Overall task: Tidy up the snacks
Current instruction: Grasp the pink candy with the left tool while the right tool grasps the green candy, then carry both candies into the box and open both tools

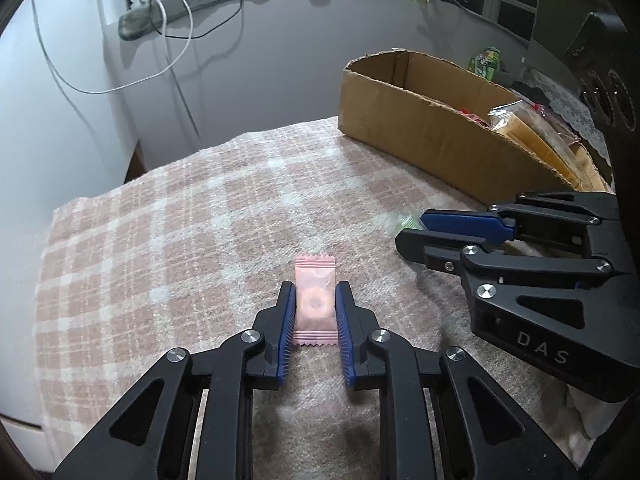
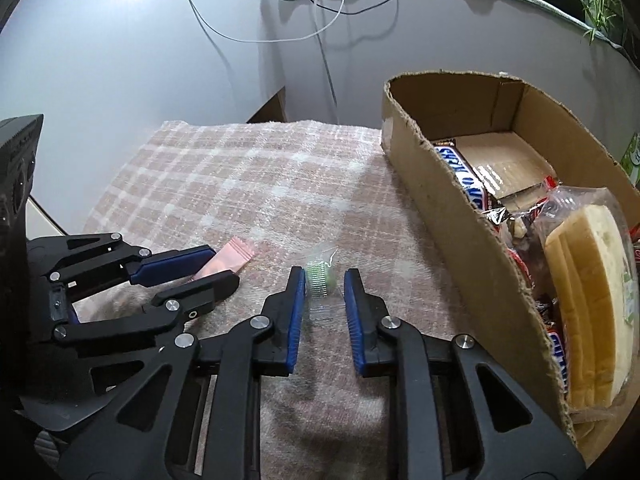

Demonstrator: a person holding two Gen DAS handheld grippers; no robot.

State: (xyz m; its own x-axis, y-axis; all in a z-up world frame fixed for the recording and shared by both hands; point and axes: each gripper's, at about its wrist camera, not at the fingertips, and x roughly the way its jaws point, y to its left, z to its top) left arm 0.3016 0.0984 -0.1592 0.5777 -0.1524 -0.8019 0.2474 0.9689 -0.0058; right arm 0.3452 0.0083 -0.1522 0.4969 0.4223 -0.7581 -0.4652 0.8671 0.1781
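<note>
Left wrist view: the right gripper (image 1: 408, 230), lettered "DAS", pinches a clear green-tinted candy wrapper (image 1: 408, 222) near the brown cardboard box (image 1: 420, 128). The left gripper (image 1: 315, 300) clamps a pink, zigzag-edged candy packet (image 1: 314, 300) showing a ring sweet on the pink plaid cloth (image 1: 180, 240).

Right wrist view: white "SNICKERS" lettering marks a bar (image 2: 466, 178) inside the box, beside bagged sliced bread (image 2: 588, 296).

Materials and finishes on the table

Checked cloth (image 1: 200, 220): woven, fuzzy, matt. Box (image 2: 460, 216): raw brown cardboard, torn rough edges. Pink candy wrapper (image 1: 315, 300): smooth satin plastic. Green candy wrapper (image 2: 322, 280): clear glossy film.
</note>
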